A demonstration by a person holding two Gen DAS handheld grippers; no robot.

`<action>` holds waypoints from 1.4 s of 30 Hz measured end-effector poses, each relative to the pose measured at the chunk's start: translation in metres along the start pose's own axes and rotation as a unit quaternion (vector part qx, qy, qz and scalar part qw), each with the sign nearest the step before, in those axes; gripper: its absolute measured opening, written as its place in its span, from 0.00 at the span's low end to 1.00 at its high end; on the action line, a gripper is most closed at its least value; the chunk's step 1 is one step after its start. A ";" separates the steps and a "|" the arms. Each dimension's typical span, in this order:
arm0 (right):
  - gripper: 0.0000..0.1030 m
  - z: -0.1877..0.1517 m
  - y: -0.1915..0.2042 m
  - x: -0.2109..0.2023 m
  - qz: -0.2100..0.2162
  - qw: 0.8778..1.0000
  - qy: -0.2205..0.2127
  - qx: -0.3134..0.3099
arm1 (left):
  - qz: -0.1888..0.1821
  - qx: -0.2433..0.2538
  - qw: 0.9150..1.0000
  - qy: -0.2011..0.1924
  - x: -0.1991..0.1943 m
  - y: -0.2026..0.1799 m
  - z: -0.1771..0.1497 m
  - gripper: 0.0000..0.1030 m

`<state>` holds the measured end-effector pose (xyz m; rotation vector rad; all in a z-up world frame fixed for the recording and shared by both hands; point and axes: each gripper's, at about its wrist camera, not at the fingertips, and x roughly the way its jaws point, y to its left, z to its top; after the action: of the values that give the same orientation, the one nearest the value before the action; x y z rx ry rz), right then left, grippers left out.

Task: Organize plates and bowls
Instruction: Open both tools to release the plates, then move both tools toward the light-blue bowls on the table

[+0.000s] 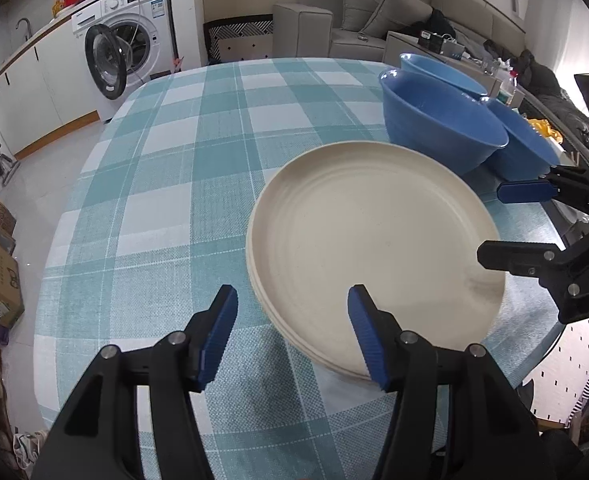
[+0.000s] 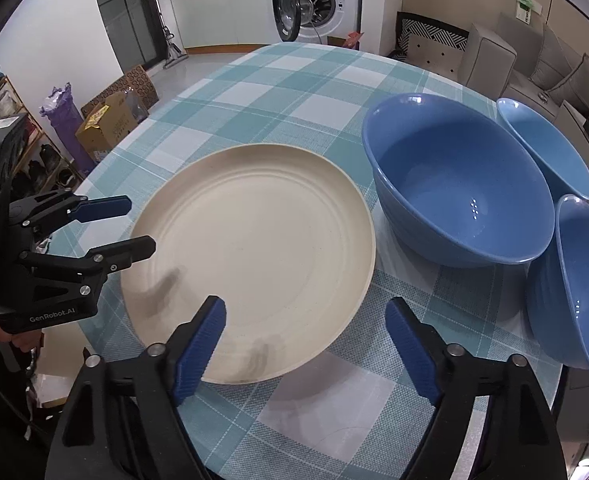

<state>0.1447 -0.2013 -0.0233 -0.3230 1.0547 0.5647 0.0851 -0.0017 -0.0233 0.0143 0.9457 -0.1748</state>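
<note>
On the checked tablecloth [image 2: 294, 80] stand three blue bowls, one large [image 2: 458, 184], one behind it [image 2: 546, 144], one nearer [image 2: 574, 280], and beside the large bowl a stack of cream plates [image 1: 374, 236], apparently three.

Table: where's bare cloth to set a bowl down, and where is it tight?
Free: the checked tablecloth beyond and left of the cream plate stack, out to the far edge facing the washing machine. Also a small patch between the plates and the right gripper. Crowded: the right side, where three blue bowls cluster beside the plates.
</note>
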 end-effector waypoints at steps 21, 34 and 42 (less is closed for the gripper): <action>0.99 0.008 -0.035 -0.082 -0.004 0.996 -0.077 0.038 | -0.041 -0.001 0.996 -0.077 -0.050 -0.019 0.040 1.00; 0.99 0.016 -0.088 -0.172 -0.039 0.984 -0.151 0.086 | -0.037 0.026 0.992 -0.120 -0.077 -0.045 0.094 1.00; 0.99 0.019 -0.117 -0.209 -0.061 0.978 -0.173 0.102 | -0.043 0.041 0.990 -0.130 -0.073 -0.062 0.131 1.00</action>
<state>0.1487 -0.3460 0.1683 -0.1011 0.7414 0.3803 0.1388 -0.0641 0.1163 0.0261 0.6791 -0.2886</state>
